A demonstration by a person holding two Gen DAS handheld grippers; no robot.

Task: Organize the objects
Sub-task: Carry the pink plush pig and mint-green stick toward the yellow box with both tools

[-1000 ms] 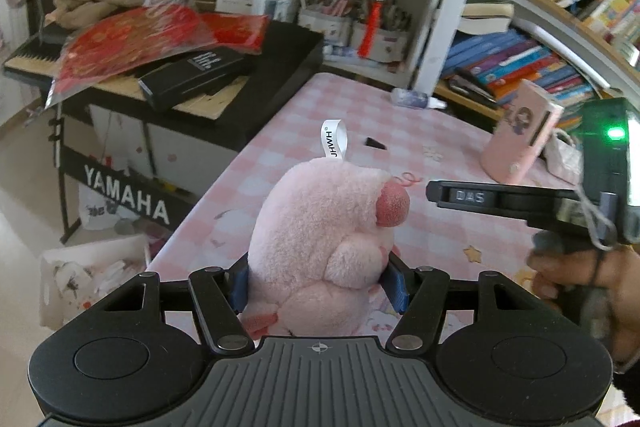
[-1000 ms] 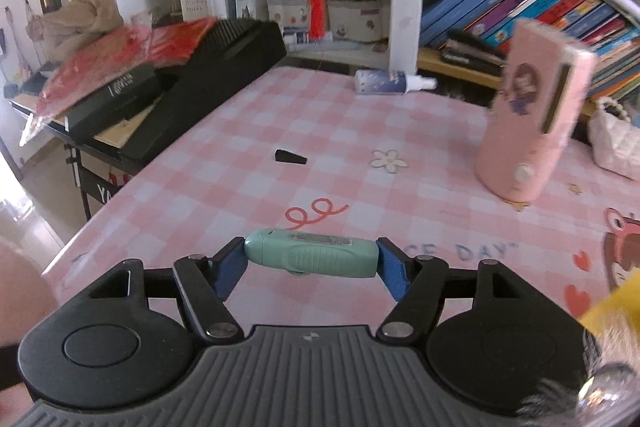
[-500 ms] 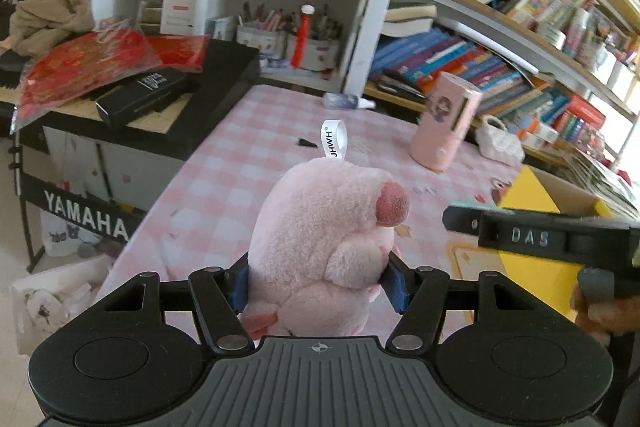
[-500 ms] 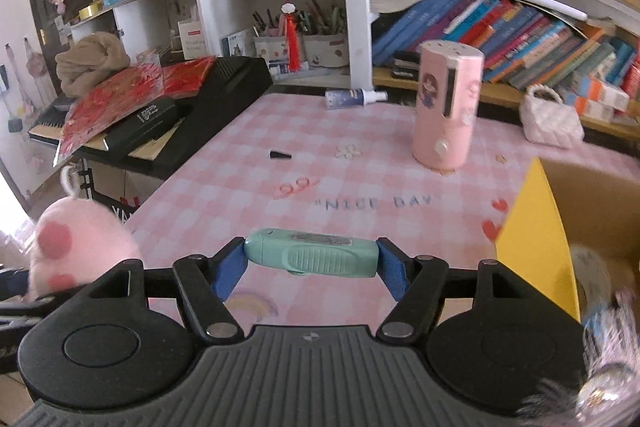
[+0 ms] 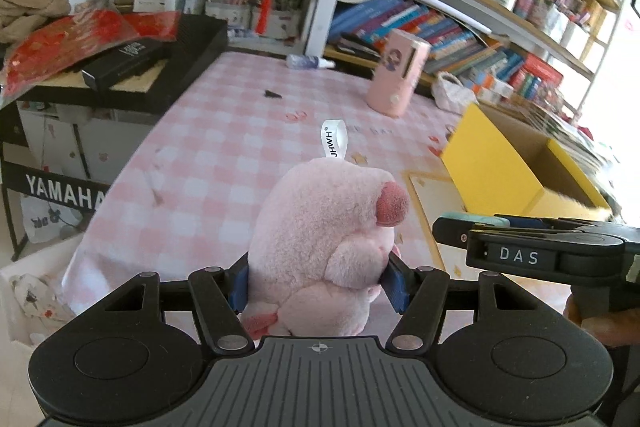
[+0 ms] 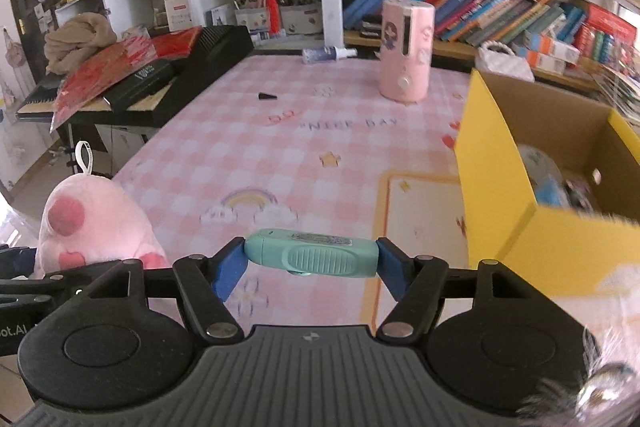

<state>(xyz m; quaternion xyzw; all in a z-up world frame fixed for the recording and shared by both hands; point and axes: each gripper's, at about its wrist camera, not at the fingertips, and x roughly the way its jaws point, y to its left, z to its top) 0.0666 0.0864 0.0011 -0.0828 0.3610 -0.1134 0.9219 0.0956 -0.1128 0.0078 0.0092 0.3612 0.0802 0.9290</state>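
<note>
Left wrist: fuzzy rounded pink plush [image 5: 320, 239] clamped, right gripper [image 6: 310, 263] pinching ribbed teal case [image 6: 312, 258]

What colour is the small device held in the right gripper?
Mint green; the small device shows best in the right wrist view.

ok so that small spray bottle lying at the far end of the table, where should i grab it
Grip the spray bottle across the middle of its round body, coming from above with the jaws across its width. It lies on its side near the table's far edge, nozzle pointing right, so the narrow cap end gives less to hold.
</note>
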